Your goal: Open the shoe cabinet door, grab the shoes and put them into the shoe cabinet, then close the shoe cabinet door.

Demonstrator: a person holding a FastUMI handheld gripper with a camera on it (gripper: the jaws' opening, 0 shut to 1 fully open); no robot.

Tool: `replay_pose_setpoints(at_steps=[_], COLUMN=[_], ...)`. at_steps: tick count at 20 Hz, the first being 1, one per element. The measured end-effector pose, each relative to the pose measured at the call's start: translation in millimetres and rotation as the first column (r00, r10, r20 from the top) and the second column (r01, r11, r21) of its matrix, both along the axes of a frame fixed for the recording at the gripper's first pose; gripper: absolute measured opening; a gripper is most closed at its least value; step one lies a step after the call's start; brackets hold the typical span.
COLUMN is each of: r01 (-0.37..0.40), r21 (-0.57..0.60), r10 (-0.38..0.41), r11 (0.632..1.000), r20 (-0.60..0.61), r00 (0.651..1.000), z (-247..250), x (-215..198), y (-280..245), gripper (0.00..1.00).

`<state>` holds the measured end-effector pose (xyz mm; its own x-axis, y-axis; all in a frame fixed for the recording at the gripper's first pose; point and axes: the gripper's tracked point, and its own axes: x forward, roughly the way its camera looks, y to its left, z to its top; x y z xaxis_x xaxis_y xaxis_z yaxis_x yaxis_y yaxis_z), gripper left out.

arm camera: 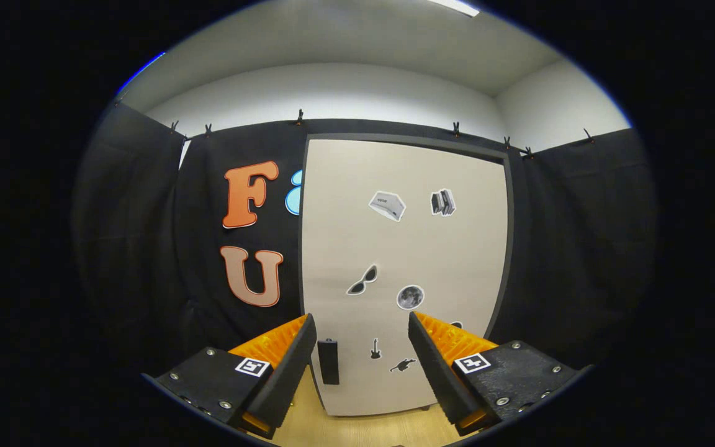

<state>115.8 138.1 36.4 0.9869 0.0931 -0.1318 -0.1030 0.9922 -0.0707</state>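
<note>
A tall pale shoe cabinet (404, 248) stands straight ahead against the black cloth wall, its door closed and dotted with small stickers. A dark handle (328, 362) sits low on the door's left edge, just ahead of my left finger. My gripper (362, 326) is open, with its fingers spread wide and nothing between them. The fingers frame the lower part of the door, some way short of it.
Light wooden floor (357, 428) runs from below my fingers to the cabinet's foot. Black cloth hangs on both sides of the cabinet. A white wall and ceiling show above the cloth.
</note>
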Motion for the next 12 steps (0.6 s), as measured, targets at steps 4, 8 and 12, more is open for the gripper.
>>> replay_pose_setpoints(at_steps=[4,8,12], r01=[0.018,0.043,0.072], r21=[-0.022,-0.037,-0.026], r10=[-0.018,-0.042,-0.07], r11=[1.0,0.998,0.997], r20=[0.02,0.043,0.064], r00=[1.0,0.998,0.995], z=[18,34,45], x=[-28,-54,-71], y=[-10,-23,-36], gripper=[0.93,0.93,0.93])
